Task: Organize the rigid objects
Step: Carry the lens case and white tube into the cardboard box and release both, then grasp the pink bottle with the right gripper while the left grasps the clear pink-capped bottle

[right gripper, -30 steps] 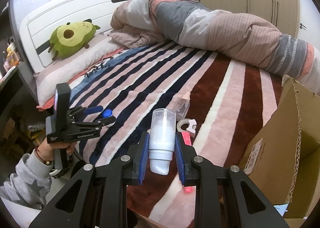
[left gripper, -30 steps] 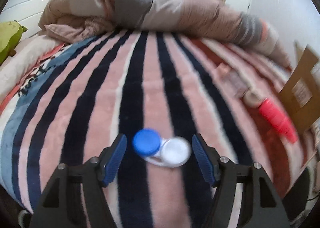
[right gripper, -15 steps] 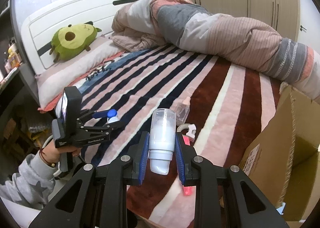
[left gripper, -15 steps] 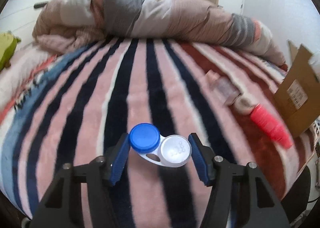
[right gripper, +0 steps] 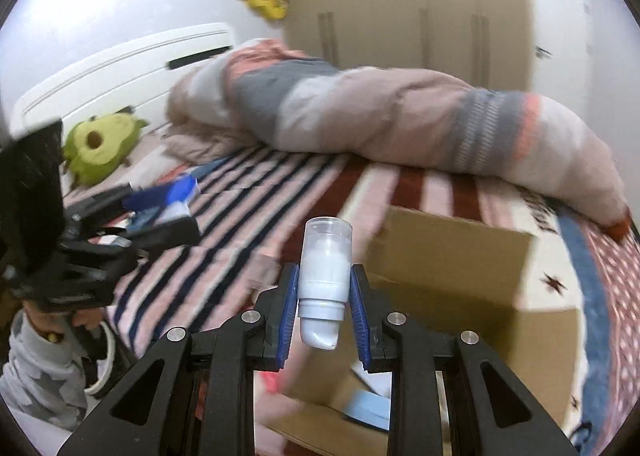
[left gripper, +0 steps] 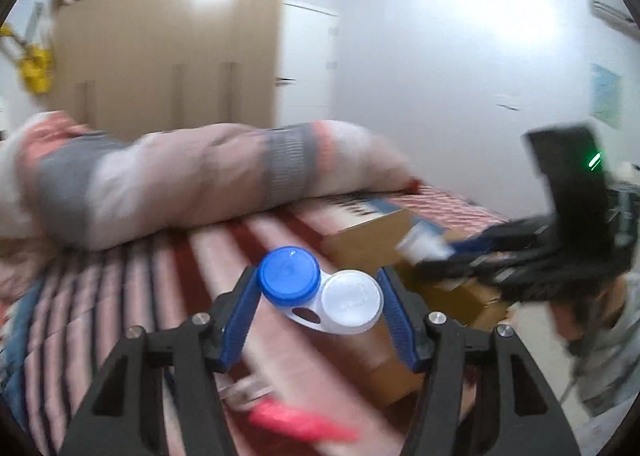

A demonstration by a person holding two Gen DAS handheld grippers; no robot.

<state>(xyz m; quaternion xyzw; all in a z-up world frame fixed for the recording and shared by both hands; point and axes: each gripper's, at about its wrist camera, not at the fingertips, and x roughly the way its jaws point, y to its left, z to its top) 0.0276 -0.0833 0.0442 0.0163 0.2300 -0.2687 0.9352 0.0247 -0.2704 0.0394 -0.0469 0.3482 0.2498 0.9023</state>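
Left tongs [left gripper: 318, 296] clamp a contact-lens case [left gripper: 320, 292], right tongs [right gripper: 324, 306] a pump bottle [right gripper: 325, 280] (heading boxward); a hurried swing could shake either loose short of the cardboard box [right gripper: 452, 256].

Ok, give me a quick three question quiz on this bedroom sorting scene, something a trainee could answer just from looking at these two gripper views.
1. True or false: the left gripper holds a contact lens case with one blue cap and one white cap.
2. What does the right gripper hold? A) a red tube B) a white pump bottle C) a plush toy
3. What container stands open just past the right gripper?

Key:
1. True.
2. B.
3. A cardboard box, flaps up, with something light blue lying inside.
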